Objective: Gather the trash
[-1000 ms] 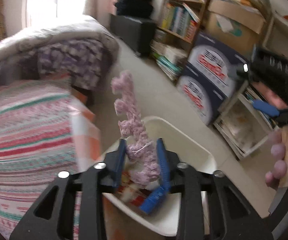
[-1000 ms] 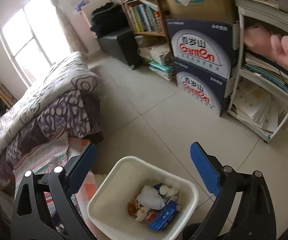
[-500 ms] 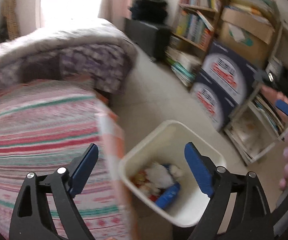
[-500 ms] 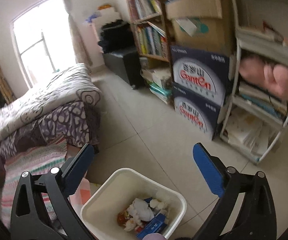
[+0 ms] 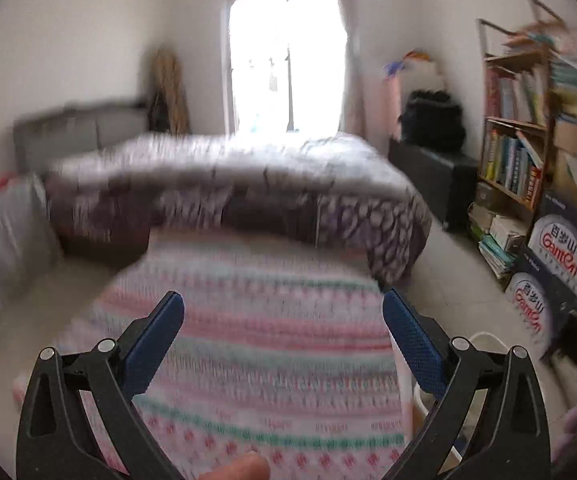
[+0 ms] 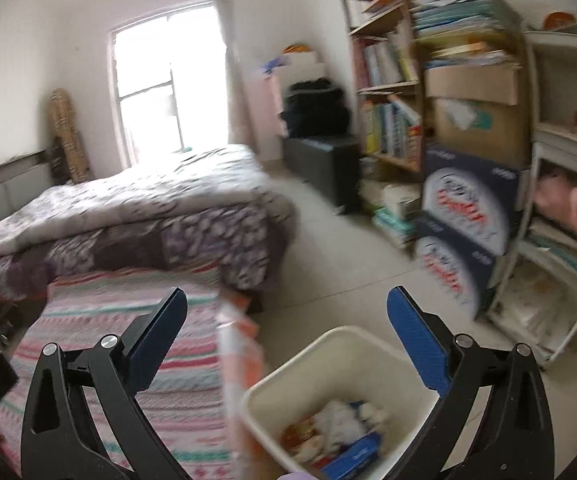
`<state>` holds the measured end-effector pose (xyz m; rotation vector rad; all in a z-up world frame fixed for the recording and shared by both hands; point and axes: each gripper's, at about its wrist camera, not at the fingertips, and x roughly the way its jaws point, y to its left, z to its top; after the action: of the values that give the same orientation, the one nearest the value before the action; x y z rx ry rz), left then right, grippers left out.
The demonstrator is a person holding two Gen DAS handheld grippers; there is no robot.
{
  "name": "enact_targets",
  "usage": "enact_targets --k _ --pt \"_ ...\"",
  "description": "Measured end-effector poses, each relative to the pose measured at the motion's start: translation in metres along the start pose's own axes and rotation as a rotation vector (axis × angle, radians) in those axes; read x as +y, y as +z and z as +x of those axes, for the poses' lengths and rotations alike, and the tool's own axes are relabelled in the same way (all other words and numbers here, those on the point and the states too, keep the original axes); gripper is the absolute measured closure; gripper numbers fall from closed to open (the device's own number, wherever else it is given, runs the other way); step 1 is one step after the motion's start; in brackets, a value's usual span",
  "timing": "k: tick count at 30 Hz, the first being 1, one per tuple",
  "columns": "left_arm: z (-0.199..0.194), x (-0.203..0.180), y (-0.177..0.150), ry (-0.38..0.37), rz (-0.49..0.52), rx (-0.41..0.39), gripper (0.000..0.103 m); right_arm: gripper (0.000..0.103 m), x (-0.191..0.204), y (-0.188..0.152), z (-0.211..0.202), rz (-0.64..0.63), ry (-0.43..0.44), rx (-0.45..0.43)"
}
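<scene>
Right wrist | right gripper [image 6: 286,316] wide, empty, above bin [image 6: 352,338] rim | left gripper [image 5: 282,320] wide, empty

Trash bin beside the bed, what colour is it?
Off-white bin, clearest in the right wrist view.

Smooth white plastic bin [image 6: 288,376], woven striped cloth bedspread [image 5: 256,344], matt black gripper fingers [image 6: 420,340] with textured blue pads.

A striped blanket [image 5: 272,344] covers the near bed, a purple patterned quilt [image 6: 136,216] heaped behind it; a bright window [image 5: 288,64] fills the far wall; a bookshelf [image 6: 388,120] stands right, two printed boxes [image 6: 464,232] stacked beside it on the tiled floor [image 6: 328,264].
</scene>
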<state>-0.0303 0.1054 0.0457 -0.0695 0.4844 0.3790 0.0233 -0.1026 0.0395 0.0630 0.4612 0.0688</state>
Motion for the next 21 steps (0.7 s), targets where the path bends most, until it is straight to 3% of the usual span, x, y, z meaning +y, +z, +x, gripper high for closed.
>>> enact_targets --k 8,21 --pt "0.011 0.018 -0.018 0.088 -0.003 0.022 0.006 0.007 0.036 -0.014 0.007 -0.104 0.029 0.005" --pt "0.024 0.014 -0.02 0.077 -0.011 0.059 0.006 0.007 0.031 -0.02 0.019 -0.078 0.039 0.075"
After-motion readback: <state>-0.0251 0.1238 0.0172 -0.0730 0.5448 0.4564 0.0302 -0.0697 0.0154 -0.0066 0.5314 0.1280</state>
